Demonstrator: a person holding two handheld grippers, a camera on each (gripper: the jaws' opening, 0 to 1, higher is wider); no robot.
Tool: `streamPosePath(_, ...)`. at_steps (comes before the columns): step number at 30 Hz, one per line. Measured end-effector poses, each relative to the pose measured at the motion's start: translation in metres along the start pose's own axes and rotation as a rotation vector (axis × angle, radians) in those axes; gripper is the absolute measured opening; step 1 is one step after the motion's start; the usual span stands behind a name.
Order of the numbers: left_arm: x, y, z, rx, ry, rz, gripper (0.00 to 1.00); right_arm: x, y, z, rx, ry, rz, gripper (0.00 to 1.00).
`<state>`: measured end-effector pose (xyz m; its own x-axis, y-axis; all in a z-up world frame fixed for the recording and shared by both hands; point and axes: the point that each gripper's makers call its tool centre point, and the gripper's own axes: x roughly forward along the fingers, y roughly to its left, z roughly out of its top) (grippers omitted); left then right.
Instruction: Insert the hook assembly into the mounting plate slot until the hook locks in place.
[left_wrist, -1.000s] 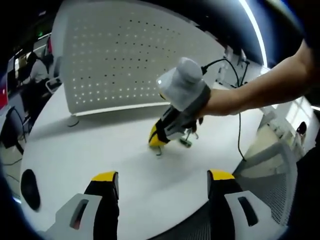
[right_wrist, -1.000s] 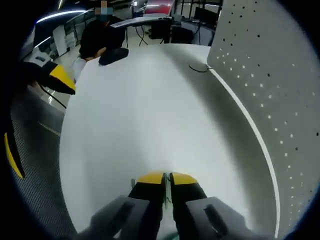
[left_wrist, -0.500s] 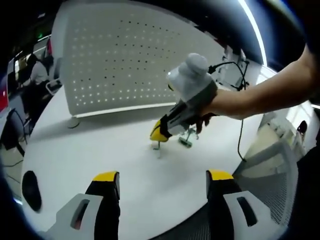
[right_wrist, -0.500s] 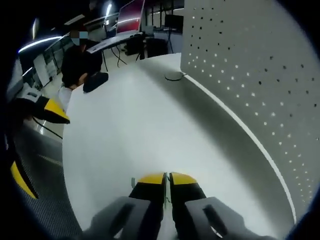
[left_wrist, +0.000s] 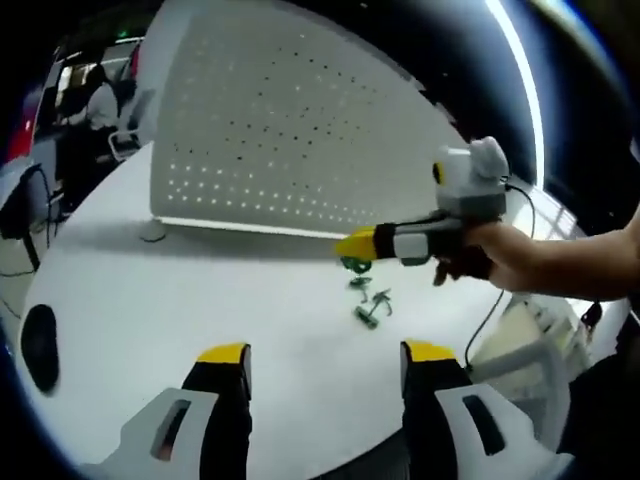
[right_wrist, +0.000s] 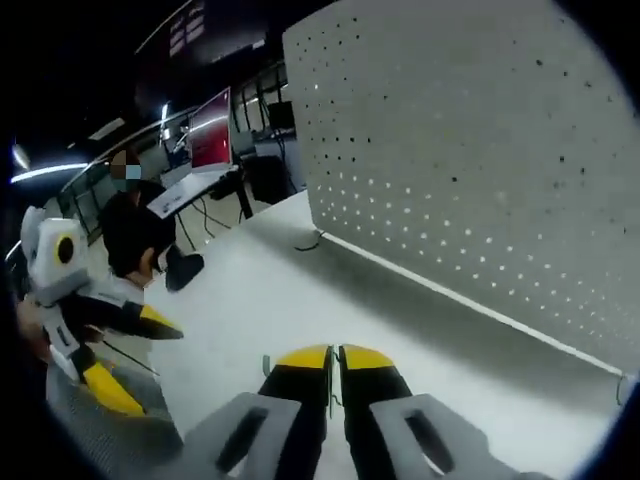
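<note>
At centre right of the left gripper view, my right tongs (left_wrist: 352, 245) grip a small green hook (left_wrist: 355, 265) just above the white desk (left_wrist: 150, 300), near the perforated mounting plate (left_wrist: 290, 130). More green hook pieces (left_wrist: 368, 305) lie on the desk below. At bottom, my left tongs (left_wrist: 322, 362) stand open. In the right gripper view, the right tongs (right_wrist: 333, 358) are pressed together.

white round table (left_wrist: 150, 300), perforated grey panel (right_wrist: 480, 150) upright on it, desks with monitors (right_wrist: 210, 125) behind, ceiling strip light (left_wrist: 515, 75)
</note>
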<state>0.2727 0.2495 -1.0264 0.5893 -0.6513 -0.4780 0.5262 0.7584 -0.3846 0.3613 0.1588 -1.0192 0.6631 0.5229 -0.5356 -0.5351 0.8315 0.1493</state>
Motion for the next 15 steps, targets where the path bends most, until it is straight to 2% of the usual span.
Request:
streamPosePath(4,0.007,-0.014,0.017,-0.041,-0.014,-0.029,0.66,-0.018,0.007,0.006,0.025,-0.06,-0.022,0.0)
streamPosePath(6,0.009,-0.021,0.026,-0.051,-0.024,-0.039,0.65,-0.027,0.012,0.01,0.022,-0.092,-0.032,0.0)
streamPosePath(10,0.011,-0.024,0.041,-0.045,-0.034,-0.012,0.61,-0.042,0.023,0.017,0.002,-0.152,-0.054,0.0)
streamPosePath(12,0.012,-0.03,0.048,-0.088,-0.053,-0.036,0.58,-0.048,0.026,0.019,0.009,-0.183,-0.075,0.0)
streamPosePath(15,0.016,-0.037,0.049,-0.13,-0.049,-0.06,0.55,-0.056,0.03,0.02,0.028,-0.223,-0.091,0.0)
